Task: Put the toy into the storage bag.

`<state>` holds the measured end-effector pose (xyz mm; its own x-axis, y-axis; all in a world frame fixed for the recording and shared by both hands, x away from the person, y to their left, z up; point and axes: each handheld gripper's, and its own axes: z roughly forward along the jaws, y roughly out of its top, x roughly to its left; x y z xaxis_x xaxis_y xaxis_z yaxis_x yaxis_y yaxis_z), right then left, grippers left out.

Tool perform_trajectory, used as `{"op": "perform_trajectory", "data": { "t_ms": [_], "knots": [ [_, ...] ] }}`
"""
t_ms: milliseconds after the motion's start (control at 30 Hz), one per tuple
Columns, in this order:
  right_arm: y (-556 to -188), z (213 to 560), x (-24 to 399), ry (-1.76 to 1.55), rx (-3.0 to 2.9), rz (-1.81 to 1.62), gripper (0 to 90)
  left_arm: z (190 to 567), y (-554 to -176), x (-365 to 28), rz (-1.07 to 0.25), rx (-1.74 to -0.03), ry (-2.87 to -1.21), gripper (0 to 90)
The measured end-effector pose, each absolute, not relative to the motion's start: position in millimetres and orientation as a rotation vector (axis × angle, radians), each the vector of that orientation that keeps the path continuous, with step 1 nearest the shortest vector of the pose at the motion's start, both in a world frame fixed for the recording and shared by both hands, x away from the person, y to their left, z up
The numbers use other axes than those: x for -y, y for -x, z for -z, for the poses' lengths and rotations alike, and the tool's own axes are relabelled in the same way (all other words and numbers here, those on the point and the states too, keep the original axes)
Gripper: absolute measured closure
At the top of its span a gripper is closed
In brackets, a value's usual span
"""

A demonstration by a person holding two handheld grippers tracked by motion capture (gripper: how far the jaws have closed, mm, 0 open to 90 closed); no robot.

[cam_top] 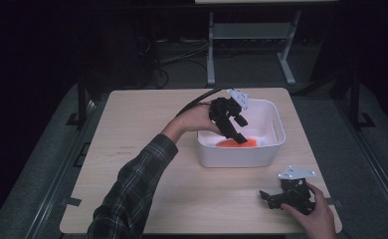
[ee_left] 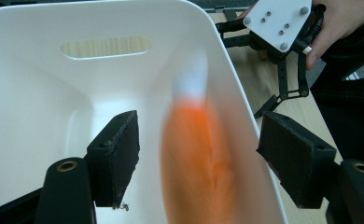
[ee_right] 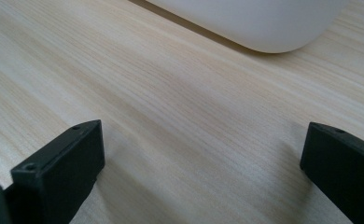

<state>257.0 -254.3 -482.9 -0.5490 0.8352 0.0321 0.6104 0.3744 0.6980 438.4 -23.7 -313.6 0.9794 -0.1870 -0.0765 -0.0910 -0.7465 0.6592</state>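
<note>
The orange item (ee_left: pixel 199 168), blurred, lies in the white tub (cam_top: pixel 269 149) on your surface (cam_top: pixel 142 119). Your left claw (cam_top: pixel 234 130) hangs over it, jaws wide apart, gripping nothing. Your right claw (cam_top: pixel 269 198) rests near the surface's front edge, spread and empty.

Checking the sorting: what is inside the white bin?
Inside the white bin lies one orange item with a white tip, blurred. The open left tool partly covers the bin's floor.
</note>
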Motion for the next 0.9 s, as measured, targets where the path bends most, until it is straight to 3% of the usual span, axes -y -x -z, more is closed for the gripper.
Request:
{"op": "perform_trajectory", "data": {
  "t_ms": [667,900],
  "knots": [
    [-257,483,254,-1.267,-2.312,-0.963,0.0,297,-432,-25,0.095,0.026,-2.319,26.1],
    [-257,483,254,-1.266,-2.313,-0.965,0.0,299,-430,-41,0.054,-0.055,-2.317,19.8]
  ]
}}
